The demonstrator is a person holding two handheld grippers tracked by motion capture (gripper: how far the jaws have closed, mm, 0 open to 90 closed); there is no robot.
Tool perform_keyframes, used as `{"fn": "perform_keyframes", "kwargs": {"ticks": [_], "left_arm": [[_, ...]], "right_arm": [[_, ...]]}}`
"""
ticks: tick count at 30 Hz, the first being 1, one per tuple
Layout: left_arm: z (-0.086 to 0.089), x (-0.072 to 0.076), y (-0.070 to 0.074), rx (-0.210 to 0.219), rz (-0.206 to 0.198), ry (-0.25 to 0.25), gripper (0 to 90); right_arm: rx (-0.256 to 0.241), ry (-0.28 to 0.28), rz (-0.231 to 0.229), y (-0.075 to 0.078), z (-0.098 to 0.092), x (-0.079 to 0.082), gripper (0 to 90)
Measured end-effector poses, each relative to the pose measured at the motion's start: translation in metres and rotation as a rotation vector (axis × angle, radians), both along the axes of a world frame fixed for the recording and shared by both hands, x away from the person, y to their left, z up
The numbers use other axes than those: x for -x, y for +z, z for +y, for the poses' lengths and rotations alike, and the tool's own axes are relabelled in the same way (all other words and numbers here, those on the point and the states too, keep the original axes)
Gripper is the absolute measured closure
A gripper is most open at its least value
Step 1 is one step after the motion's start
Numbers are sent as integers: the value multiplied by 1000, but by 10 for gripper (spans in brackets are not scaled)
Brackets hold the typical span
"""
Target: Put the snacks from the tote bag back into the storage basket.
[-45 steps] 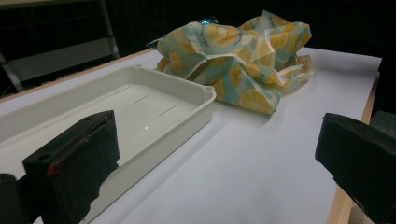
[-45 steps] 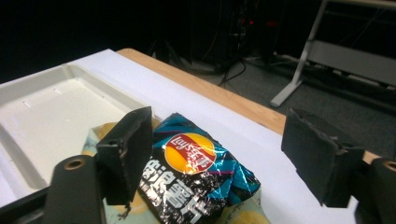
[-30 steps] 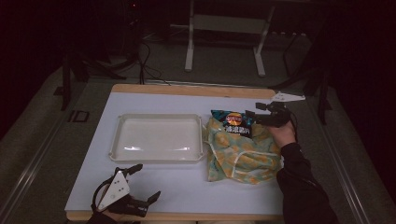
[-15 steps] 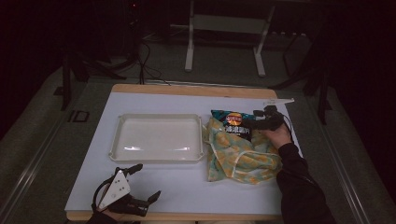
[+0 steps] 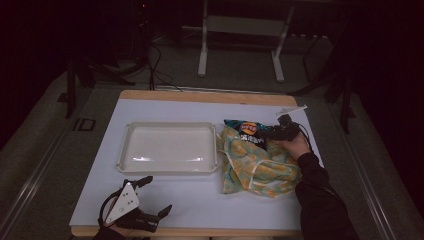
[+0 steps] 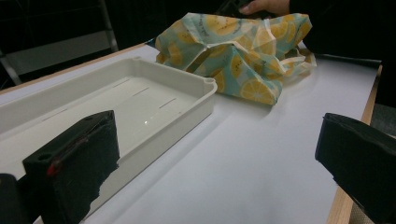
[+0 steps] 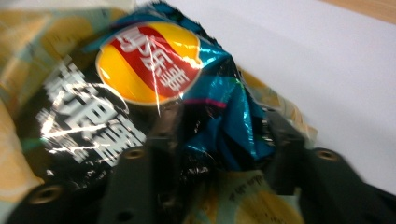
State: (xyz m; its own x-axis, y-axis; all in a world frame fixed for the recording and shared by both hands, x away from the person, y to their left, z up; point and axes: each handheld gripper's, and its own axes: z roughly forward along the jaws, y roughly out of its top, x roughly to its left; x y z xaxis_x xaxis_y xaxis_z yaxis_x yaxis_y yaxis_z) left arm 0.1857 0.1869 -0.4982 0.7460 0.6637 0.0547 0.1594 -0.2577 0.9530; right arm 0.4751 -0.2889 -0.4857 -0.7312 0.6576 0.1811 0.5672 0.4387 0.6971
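The right gripper (image 5: 272,132) bites into the crumpled edge of a chip bag (image 7: 154,93) — its jaws closed on the foil — at the far end of a lemon-print cloth bag (image 5: 257,162) on the bench (image 5: 200,205). The left gripper (image 5: 152,197) rests near the bench's front edge, jaws wide open, beside a white tray (image 5: 170,149).

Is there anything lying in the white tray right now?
No, the white tray shows a bare bottom in the high view, and the chip bag lies outside it.
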Motion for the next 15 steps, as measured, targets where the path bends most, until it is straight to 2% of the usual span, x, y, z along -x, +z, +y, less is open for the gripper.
{"fn": "perform_keyframes", "kwargs": {"ticks": [2,3,4,8,15], "left_arm": [[0,0,0,0,0,1,1],[0,0,0,0,0,1,1],[0,0,0,0,0,0,1],[0,0,0,0,-1,2,1],[1,0,0,0,-2,3,1]], "right_arm": [[17,-6,-3,0,2,1,760],[23,-6,1,1,3,1,857],[31,-8,-1,2,4,2,878],[72,-8,-45,9,10,9,896],[61,3,-104,30,10,22,899]]}}
